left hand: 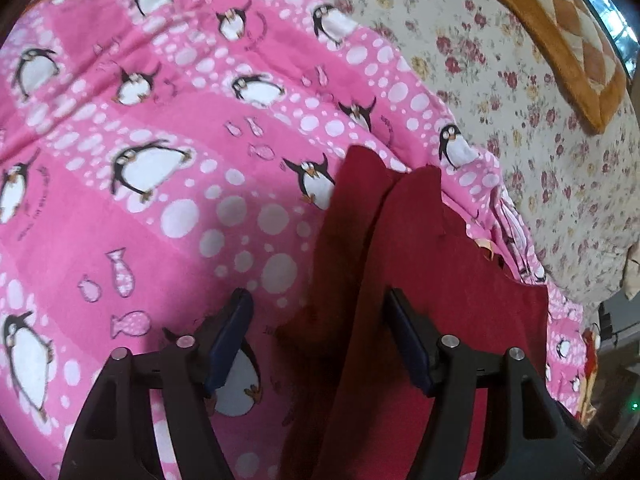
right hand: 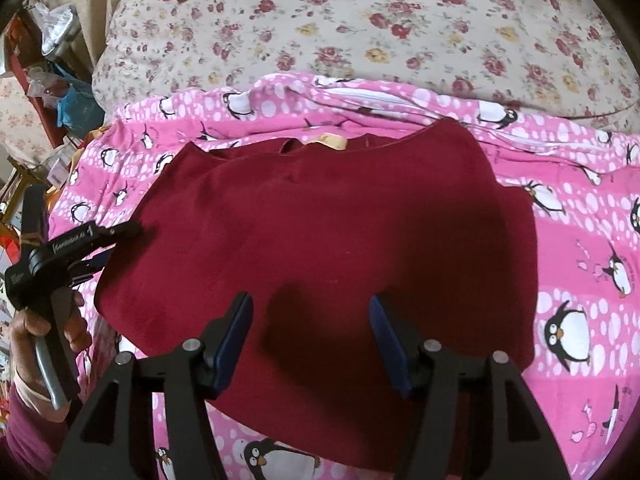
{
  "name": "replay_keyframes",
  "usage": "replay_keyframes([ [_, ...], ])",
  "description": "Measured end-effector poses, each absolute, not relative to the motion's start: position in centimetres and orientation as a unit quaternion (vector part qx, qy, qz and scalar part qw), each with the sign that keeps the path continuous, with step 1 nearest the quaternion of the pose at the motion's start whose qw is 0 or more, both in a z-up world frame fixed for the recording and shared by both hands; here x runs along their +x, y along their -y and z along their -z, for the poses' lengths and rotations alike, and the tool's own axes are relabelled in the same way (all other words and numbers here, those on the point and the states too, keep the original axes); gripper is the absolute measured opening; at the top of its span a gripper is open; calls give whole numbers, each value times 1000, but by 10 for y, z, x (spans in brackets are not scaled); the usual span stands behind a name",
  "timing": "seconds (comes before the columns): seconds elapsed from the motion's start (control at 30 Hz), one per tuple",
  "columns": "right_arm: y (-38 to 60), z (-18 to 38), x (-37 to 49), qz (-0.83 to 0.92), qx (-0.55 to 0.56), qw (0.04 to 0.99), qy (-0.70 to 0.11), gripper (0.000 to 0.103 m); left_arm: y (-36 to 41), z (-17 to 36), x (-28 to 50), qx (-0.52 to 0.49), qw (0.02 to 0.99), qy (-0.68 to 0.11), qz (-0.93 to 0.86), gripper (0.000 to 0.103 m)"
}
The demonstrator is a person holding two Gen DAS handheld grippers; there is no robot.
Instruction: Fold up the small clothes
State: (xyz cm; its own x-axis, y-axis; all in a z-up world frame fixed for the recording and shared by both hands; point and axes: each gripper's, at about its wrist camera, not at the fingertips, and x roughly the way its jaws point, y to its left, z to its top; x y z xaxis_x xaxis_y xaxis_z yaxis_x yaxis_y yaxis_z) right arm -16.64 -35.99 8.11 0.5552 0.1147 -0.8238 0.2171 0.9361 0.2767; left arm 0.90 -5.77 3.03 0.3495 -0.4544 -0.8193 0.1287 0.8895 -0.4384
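Observation:
A small dark red top (right hand: 320, 220) lies spread on a pink penguin blanket (right hand: 580, 280), neckline and a yellow label (right hand: 329, 142) at the far side. My right gripper (right hand: 310, 308) hovers open over the near half of the top, nothing between its blue pads. In the right wrist view my left gripper (right hand: 120, 232), held by a hand (right hand: 32, 328), sits at the top's left edge. In the left wrist view the left gripper (left hand: 320, 320) is open over the red top (left hand: 420, 264), which shows a raised fold line; one finger is over the blanket (left hand: 140, 220), the other over the cloth.
A cream floral bedspread (right hand: 380, 20) lies beyond the blanket, with a brown checked cushion (left hand: 560, 40) on it. Cluttered shelves and bags (right hand: 52, 80) stand past the bed's left edge. A dark red sleeve (right hand: 24, 432) shows at lower left.

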Motion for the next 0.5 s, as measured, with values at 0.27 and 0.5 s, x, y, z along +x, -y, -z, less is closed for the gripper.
replay_keyframes([
  [0.27, 355, -79, -160, 22, 156, 879, -450, 64, 70, -28, 11, -125, 815, -533, 187, 58],
  [0.5, 354, -78, -145, 14, 155, 887, -435, 61, 79, -27, 14, -109, 816, -530, 200, 57],
])
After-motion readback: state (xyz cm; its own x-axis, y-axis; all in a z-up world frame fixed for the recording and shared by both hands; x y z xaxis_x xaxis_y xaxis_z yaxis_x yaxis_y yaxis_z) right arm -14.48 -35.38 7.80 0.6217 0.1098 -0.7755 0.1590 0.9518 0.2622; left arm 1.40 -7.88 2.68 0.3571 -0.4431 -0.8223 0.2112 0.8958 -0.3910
